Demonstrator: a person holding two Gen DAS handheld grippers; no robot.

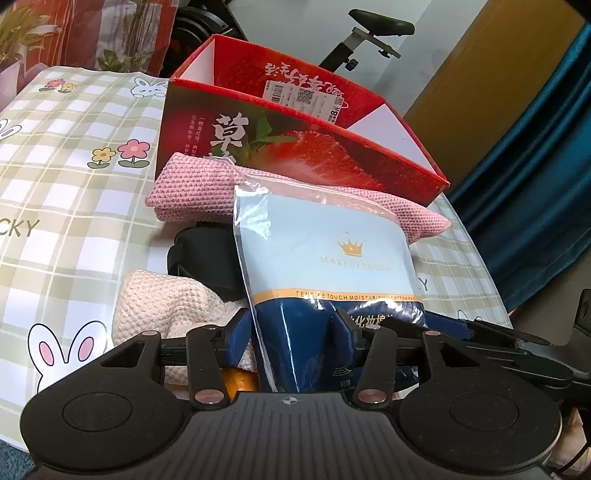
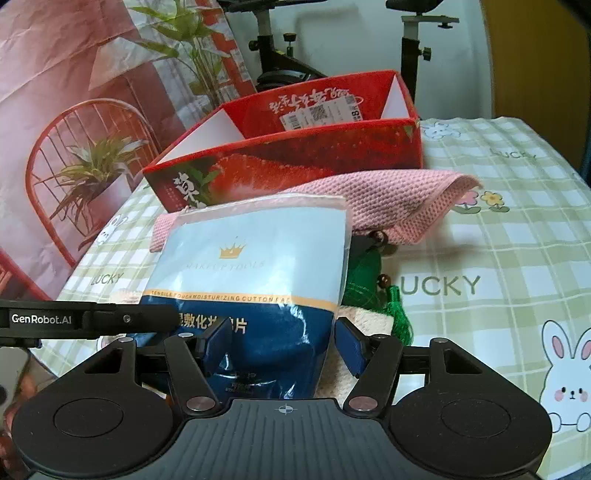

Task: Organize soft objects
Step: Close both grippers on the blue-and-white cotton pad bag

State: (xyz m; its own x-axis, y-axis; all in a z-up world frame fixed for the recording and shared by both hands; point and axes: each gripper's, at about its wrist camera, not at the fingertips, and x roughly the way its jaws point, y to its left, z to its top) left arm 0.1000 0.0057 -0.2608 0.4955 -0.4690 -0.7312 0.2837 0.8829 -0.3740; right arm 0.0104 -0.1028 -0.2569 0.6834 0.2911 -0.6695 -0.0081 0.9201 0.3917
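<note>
A plastic bag of cotton pads [image 1: 325, 251], pale blue above and dark blue below, stands tilted up over a heap of soft things. My left gripper [image 1: 291, 332] is shut on the bag's lower left part, its blue pads pressing both sides. My right gripper [image 2: 284, 343] is shut on the same bag [image 2: 258, 258] at its dark blue bottom. Behind the bag lies a pink knitted cloth [image 1: 192, 184], and behind that stands an open red strawberry box [image 1: 295, 155]. A pale pink knitted cloth [image 1: 162, 299] and a black pouch [image 1: 207, 254] lie under the bag.
A green tasselled pouch [image 2: 364, 280] and a beige pad [image 2: 365, 321] lie right of the bag. The checked rabbit tablecloth [image 2: 498, 240] covers the table. An exercise bike [image 1: 369, 33] and a blue curtain [image 1: 535, 184] stand beyond the table's far edge.
</note>
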